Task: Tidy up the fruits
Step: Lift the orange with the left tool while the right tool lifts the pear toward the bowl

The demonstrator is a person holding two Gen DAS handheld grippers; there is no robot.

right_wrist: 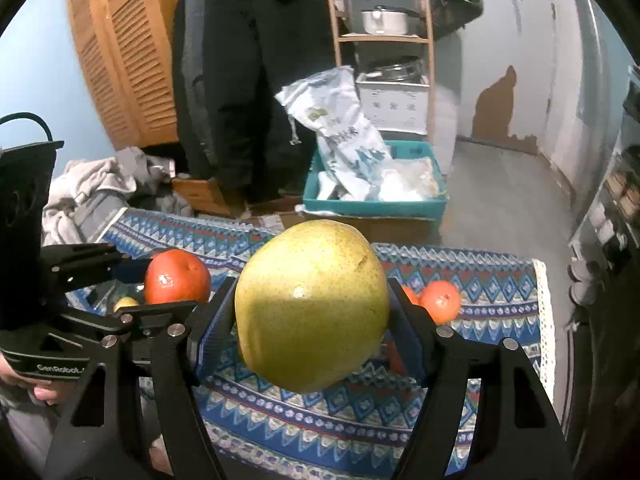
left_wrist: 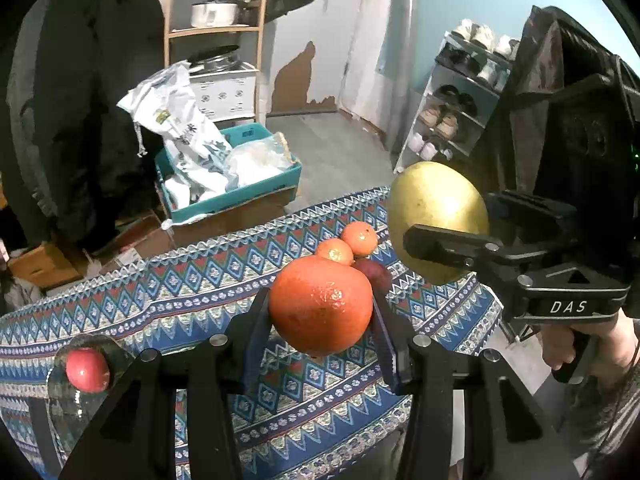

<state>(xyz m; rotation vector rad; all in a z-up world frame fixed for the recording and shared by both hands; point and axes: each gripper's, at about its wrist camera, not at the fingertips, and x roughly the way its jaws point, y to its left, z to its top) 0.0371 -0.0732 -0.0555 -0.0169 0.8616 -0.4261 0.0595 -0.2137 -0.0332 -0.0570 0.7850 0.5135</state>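
Note:
My left gripper (left_wrist: 320, 312) is shut on a large orange (left_wrist: 320, 306) and holds it above the patterned tablecloth (left_wrist: 200, 296). My right gripper (right_wrist: 310, 312) is shut on a big yellow-green pear (right_wrist: 312, 306), also held above the cloth; the pear shows in the left wrist view (left_wrist: 436, 216) at the right. Two small tangerines (left_wrist: 348, 242) and a dark red fruit (left_wrist: 374, 272) lie on the cloth behind the orange. A red apple (left_wrist: 87, 369) sits on a clear glass plate (left_wrist: 64, 404) at the left. The held orange shows in the right wrist view (right_wrist: 177, 282), with a small yellow fruit (right_wrist: 126, 303) below it.
A teal crate (left_wrist: 240, 196) with white bags stands on cardboard boxes beyond the table's far edge. A shoe rack (left_wrist: 452, 108) stands at the right, a wooden shelf (left_wrist: 216, 32) with pots at the back, and a dark coat (right_wrist: 240, 80) hangs at the left.

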